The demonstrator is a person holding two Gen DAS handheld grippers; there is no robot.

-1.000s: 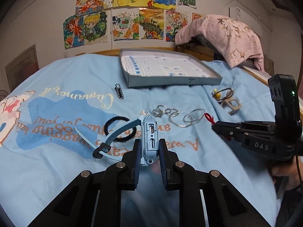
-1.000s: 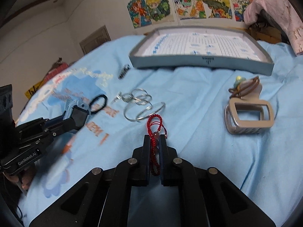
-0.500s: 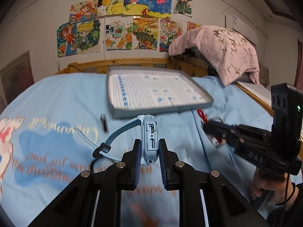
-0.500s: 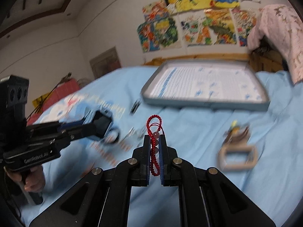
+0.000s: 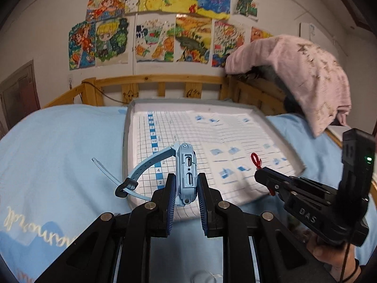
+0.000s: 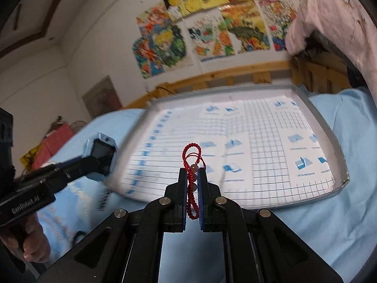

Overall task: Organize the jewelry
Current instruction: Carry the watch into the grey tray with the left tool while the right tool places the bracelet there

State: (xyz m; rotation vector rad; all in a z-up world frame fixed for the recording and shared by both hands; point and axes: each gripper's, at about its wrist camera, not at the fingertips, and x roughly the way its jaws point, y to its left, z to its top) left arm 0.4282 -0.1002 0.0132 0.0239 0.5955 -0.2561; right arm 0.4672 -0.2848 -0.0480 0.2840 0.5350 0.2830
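Observation:
My left gripper (image 5: 186,179) is shut on a light blue smartwatch (image 5: 186,165), held on edge with its strap (image 5: 143,167) hanging to the left, above the near left edge of the grey tray (image 5: 124,141). My right gripper (image 6: 191,172) is shut on a red beaded cord bracelet (image 6: 191,155), held over the tray's (image 6: 329,136) near part. In the right wrist view the left gripper with the watch (image 6: 101,158) is at the left; in the left wrist view the right gripper (image 5: 261,174) with the bracelet (image 5: 255,160) is at the right.
The tray lies on a light blue bed sheet (image 5: 59,141) and is lined with a printed grid sheet (image 5: 200,136). A wooden bed rail (image 5: 160,82) runs behind it. A pink cloth (image 5: 294,70) is draped at the back right.
Both grippers have lifted off the sheet with their items and moved forward to the tray. The loose rings and the other items on the sheet have dropped out of view.

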